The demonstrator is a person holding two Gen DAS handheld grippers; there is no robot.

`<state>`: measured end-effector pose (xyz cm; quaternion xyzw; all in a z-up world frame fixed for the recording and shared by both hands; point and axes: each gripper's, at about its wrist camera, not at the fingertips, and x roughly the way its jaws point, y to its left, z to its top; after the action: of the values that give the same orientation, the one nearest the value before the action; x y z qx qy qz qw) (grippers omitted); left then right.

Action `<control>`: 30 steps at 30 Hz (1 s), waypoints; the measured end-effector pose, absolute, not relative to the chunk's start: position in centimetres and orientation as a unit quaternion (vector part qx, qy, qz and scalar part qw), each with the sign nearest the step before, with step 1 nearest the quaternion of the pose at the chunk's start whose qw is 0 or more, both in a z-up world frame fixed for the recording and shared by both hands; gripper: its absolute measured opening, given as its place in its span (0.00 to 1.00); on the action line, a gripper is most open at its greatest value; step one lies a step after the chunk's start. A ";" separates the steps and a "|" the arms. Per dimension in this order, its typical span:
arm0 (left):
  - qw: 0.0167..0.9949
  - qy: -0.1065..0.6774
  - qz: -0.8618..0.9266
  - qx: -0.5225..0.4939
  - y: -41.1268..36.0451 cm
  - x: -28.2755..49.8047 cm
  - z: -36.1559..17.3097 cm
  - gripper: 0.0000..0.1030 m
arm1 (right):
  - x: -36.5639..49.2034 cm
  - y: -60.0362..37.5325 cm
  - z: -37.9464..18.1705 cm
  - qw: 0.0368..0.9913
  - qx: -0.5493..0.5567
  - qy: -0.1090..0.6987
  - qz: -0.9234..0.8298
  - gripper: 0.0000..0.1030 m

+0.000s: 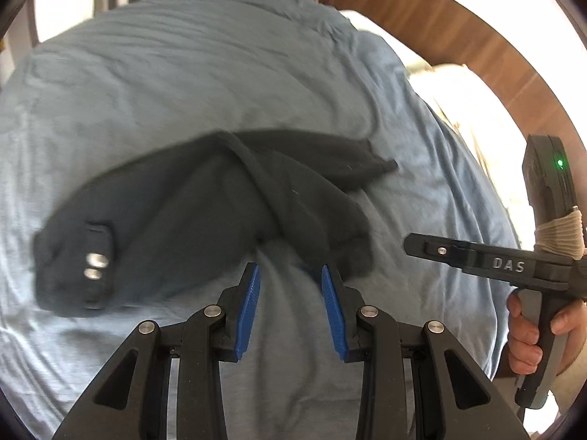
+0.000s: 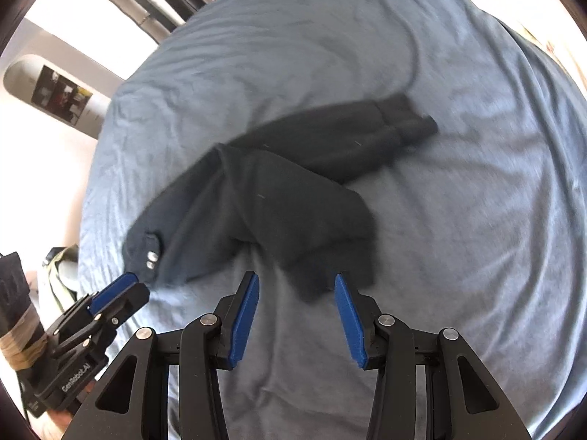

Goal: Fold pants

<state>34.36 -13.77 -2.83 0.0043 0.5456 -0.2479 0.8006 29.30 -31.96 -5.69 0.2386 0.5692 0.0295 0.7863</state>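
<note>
1. Pants (image 1: 205,212): dark, lying loosely folded on the blue bedsheet (image 1: 165,84), roughly in the middle of the bed. In my left wrist view the waistband end with its two metal snaps (image 1: 96,266) lies to the left, and the leg ends trail off to the upper right.
2. Folded layer: one part of the garment is laid back over the rest, and its lower edge sits just ahead of my tools in both views.
3. Left gripper (image 1: 291,275): mine, pointed steeply down at the bed. Its blue pads (image 1: 252,311) stand partly apart with nothing between them; only bare sheet shows in the gap. The tips sit just short of the fabric's near edge, not touching it.
4. Right gripper (image 2: 296,286): also mine, also tilted steeply down. Its jaws are parted a little wider than the left pair and hold nothing; the cloth's hem lies beyond the tips.
5. Right hand (image 1: 532,333): seen from the left camera, wrapped around the grey handle of the right tool, beside the pants.
6. Sheet: wrinkled, light blue, covering the whole bed.
7. Wooden headboard (image 1: 458,33): curving along the upper right in the left view.
</note>
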 end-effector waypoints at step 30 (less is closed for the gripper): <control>0.690 0.675 -0.254 -0.058 -21.5 37.8 -16.5 0.11 | 30.8 -35.3 -18.6 0.709 0.296 0.636 0.069 0.36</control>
<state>37.78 -21.47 -16.52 -0.0579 0.6754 -0.2539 0.6899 30.83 -35.34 -18.63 0.2963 0.6361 0.0692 0.7091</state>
